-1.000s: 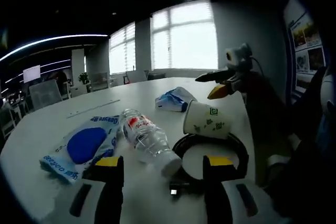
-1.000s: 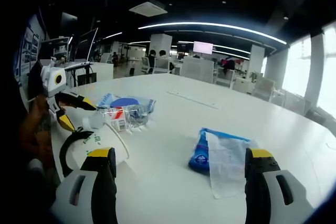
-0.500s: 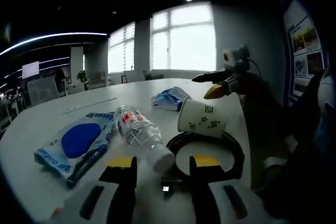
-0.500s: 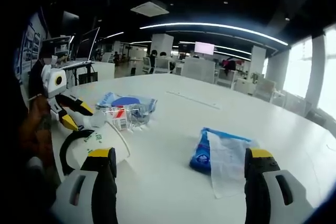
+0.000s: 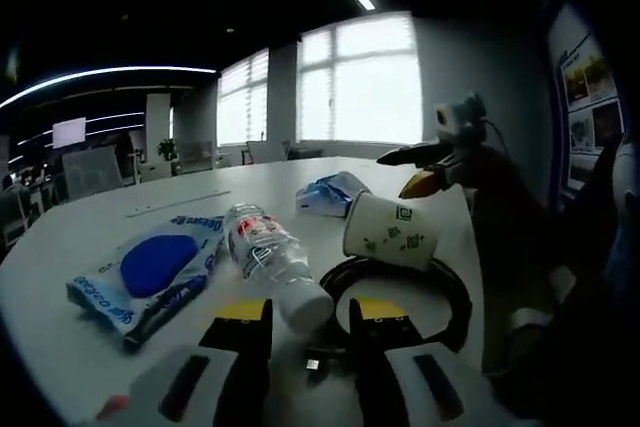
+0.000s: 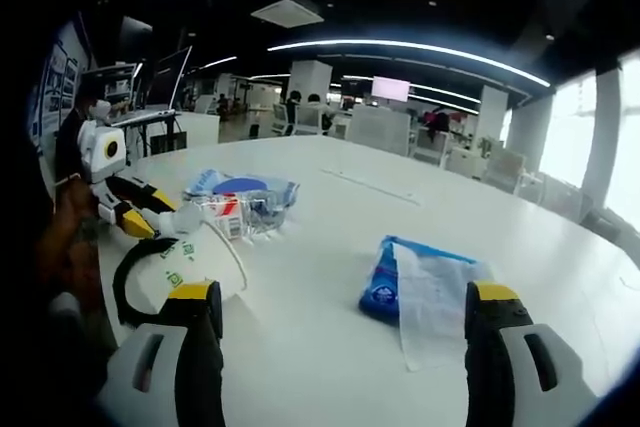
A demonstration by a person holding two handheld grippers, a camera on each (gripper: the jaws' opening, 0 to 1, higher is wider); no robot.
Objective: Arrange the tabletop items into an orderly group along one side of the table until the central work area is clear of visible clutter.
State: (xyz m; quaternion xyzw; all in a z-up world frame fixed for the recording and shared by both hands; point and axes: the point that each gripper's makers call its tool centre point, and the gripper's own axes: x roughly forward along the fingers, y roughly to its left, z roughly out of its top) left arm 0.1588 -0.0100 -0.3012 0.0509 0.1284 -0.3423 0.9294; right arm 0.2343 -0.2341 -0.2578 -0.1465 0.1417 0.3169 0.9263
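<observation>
A clear water bottle point(image 5: 270, 257) with a red label lies on the white table point(image 5: 60, 257), cap end toward me. My left gripper point(image 5: 311, 312) has its jaws narrowed on either side of that cap, with a gap still showing. Beside the bottle lie a blue wipes packet point(image 5: 150, 272), a paper cup point(image 5: 395, 232) on its side and a black cable coil point(image 5: 440, 297). My right gripper point(image 6: 345, 297) stands wide open, facing a blue tissue pack point(image 6: 425, 287), not touching it. In the right gripper view the left gripper point(image 6: 150, 212) sits by the bottle point(image 6: 240, 217) and cup point(image 6: 190, 267).
A thin pale strip point(image 6: 370, 187) lies farther out on the table. The right gripper point(image 5: 398, 172) and a person's sleeve point(image 5: 510, 237) stand beyond the cup. Office chairs and desks point(image 6: 400, 132) ring the far side. Bare tabletop point(image 6: 330, 367) spreads between my right jaws.
My left gripper's jaws have drawn much closer together around the bottle's cap end. The right gripper stays wide open in about the same place.
</observation>
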